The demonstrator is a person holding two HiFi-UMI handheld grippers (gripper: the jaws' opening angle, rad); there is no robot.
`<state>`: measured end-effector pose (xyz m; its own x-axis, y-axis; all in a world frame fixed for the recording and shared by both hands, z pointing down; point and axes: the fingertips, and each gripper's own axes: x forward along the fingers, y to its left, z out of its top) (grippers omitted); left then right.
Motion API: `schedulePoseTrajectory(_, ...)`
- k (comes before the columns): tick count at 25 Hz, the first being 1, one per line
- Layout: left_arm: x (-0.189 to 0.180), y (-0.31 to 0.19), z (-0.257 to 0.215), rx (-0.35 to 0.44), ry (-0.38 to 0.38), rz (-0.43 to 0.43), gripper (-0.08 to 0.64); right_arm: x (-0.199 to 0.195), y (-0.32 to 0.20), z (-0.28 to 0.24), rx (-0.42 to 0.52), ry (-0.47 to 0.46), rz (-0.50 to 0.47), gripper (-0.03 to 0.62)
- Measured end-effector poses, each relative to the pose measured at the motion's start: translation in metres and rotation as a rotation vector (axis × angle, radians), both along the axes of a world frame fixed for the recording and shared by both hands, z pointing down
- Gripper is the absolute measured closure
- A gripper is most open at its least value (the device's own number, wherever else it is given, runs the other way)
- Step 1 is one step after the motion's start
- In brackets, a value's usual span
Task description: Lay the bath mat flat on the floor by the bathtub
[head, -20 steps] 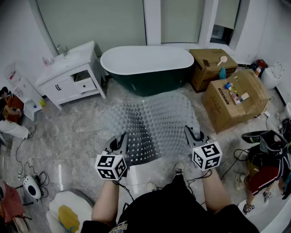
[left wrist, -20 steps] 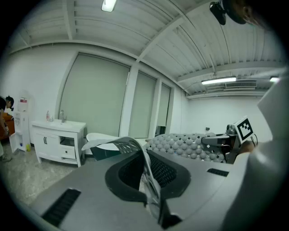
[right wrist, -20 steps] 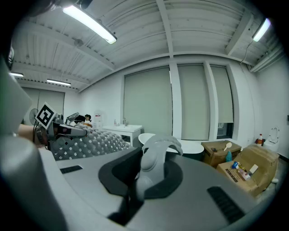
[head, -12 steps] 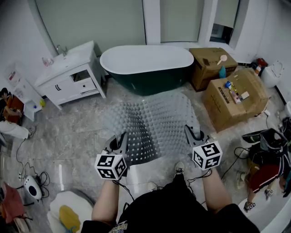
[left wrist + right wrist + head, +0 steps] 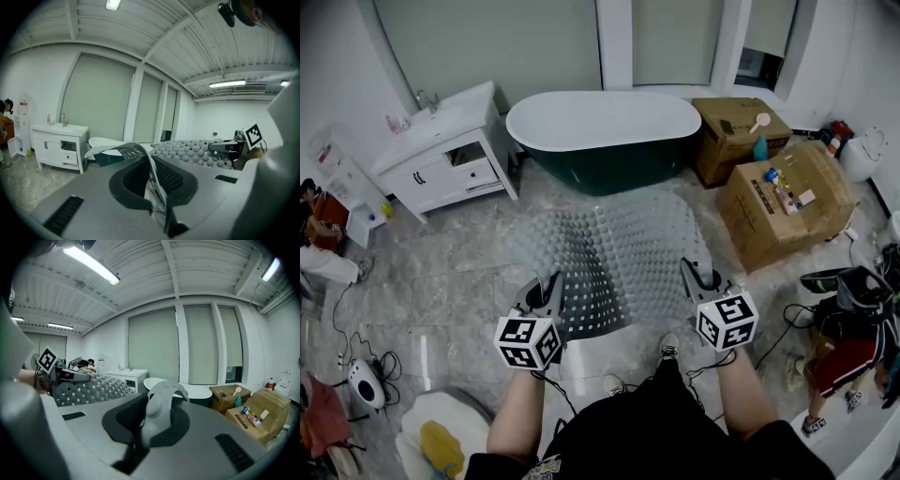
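The grey, bumpy bath mat (image 5: 614, 248) hangs stretched between my two grippers above the marble floor, and its far edge reaches toward the dark green bathtub (image 5: 605, 131). My left gripper (image 5: 549, 289) is shut on the mat's near left corner, and a thin fold of mat (image 5: 140, 154) sticks up between the jaws. My right gripper (image 5: 694, 276) is shut on the near right corner, where a curled piece of mat (image 5: 161, 397) rises out of the jaws. Each gripper view shows the mat spanning across to the other gripper (image 5: 229, 147) (image 5: 68, 375).
A white vanity cabinet (image 5: 450, 155) stands left of the tub. Cardboard boxes (image 5: 787, 202) (image 5: 736, 136) stand to the tub's right. Cables and a small device (image 5: 361, 380) lie on the floor at the left. A person (image 5: 844, 361) crouches at the lower right.
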<state>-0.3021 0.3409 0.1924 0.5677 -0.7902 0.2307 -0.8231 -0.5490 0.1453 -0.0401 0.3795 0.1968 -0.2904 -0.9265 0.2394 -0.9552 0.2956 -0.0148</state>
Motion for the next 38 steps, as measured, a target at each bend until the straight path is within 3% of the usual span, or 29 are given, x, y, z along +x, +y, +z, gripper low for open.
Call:
schedulePoseTrajectory(15, 0.039, -0.026, 0.001, -0.019, -0.008, -0.003, 0.528, 0.040, -0.028, 0.003, -0.016, -0.026, 0.000, 0.565)
schedulePoseTrajectory(38, 0.185, -0.119, 0.023, -0.064, 0.004, -0.048, 0.528, 0.185, -0.130, 0.024, -0.054, -0.037, -0.042, 0.565)
